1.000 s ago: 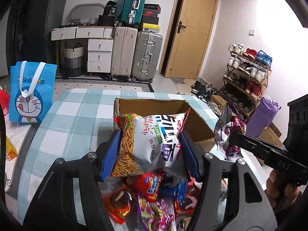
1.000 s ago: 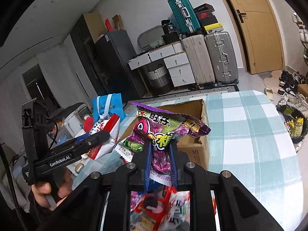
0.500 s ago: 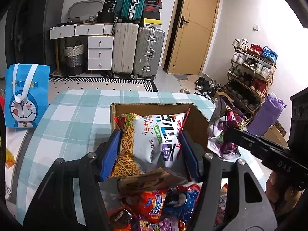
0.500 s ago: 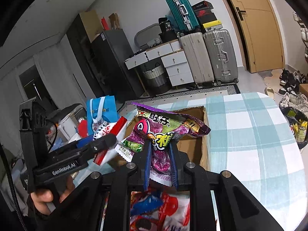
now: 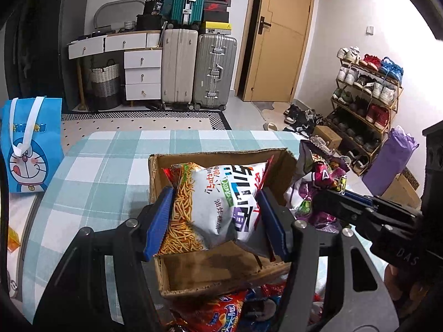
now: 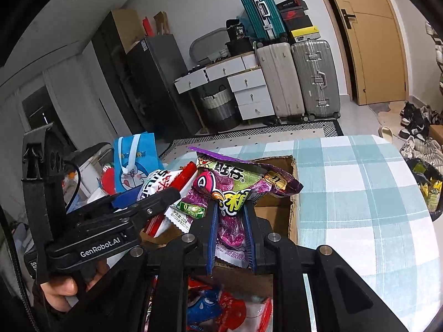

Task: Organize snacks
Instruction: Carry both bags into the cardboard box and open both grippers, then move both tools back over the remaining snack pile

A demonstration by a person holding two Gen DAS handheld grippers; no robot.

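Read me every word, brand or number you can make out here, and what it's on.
"GenRobot.AI": side of the left gripper.
"DAS": body of the right gripper.
"36": black box on the dresser.
White snack bag and purple snack bag: Chinese print, unreadable.

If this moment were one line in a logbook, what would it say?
left gripper: shut on noodle snack bag | right gripper: shut on purple snack bag | both over cardboard box
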